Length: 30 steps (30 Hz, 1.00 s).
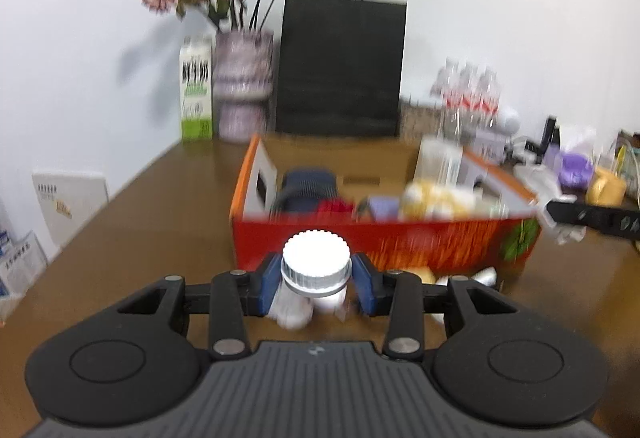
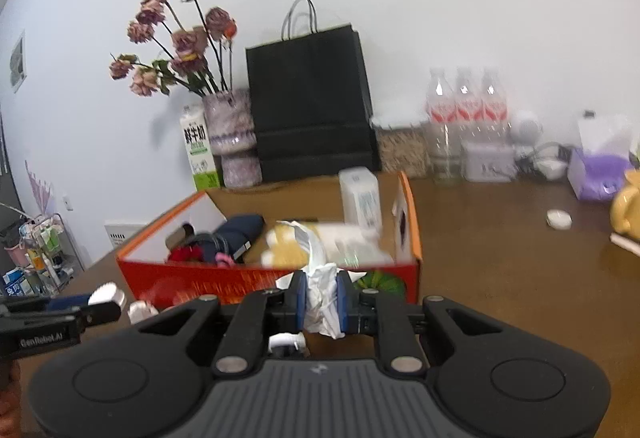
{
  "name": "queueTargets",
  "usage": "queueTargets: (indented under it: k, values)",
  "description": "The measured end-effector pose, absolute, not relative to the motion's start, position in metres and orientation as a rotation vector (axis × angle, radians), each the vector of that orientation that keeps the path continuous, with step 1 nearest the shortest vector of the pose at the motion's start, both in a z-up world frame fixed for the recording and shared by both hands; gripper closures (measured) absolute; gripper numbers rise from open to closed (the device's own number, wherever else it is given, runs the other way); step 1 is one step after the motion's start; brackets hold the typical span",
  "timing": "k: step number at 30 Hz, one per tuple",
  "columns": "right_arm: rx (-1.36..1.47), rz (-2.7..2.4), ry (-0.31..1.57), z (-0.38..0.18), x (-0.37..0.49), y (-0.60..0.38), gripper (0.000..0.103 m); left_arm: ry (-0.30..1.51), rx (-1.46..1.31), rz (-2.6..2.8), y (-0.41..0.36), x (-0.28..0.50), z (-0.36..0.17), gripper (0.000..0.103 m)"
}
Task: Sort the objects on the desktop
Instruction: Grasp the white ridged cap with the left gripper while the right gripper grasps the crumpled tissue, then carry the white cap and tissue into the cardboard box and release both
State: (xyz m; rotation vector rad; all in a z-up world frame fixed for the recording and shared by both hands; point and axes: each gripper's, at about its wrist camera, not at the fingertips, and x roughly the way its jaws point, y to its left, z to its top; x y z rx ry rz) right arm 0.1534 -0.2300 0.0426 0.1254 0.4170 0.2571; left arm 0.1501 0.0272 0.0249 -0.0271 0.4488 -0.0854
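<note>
In front of the red-and-orange box [image 1: 384, 238] on the brown table [image 1: 152, 222], the left wrist view shows the left gripper [image 1: 316, 284] clamped on a white-capped bottle [image 1: 316, 262], lifted clear of the tabletop. In the right wrist view, the right gripper [image 2: 322, 304] pinches a crumpled white paper [image 2: 322, 298] before the same box, the bottle low at left.

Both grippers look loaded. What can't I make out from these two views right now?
- Left wrist view: white-capped bottle, body hidden behind the left gripper; label unreadable.
- Left wrist view: contents of the orange box smeared by motion blur.
- Right wrist view: crumpled white wrapper in the right gripper; lower end hidden.
</note>
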Motion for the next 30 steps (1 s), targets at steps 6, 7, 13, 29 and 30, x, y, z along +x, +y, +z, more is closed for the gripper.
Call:
queueTargets:
  k: [6, 7, 13, 29, 30]
  values:
    - [0.119, 0.273, 0.377, 0.062, 0.191, -0.205, 0.089, 0.384, -0.025, -0.094, 0.011, 0.189, 0.052, 0.063]
    - [0.121, 0.274, 0.376, 0.063, 0.199, -0.201, 0.089, 0.381, -0.03, -0.098, 0.009, 0.197, 0.054, 0.063]
    - [0.096, 0.269, 0.393, 0.062, 0.254, -0.179, 0.089, 0.397, -0.039, -0.085, -0.001, 0.252, 0.053, 0.063]
    - [0.051, 0.294, 0.5, 0.02, 0.329, -0.165, 0.089, 0.46, 0.042, -0.012, -0.002, 0.319, 0.005, 0.063]
    - [0.048, 0.294, 0.495, 0.021, 0.329, -0.165, 0.088, 0.458, 0.047, -0.016, -0.003, 0.318, 0.005, 0.063]
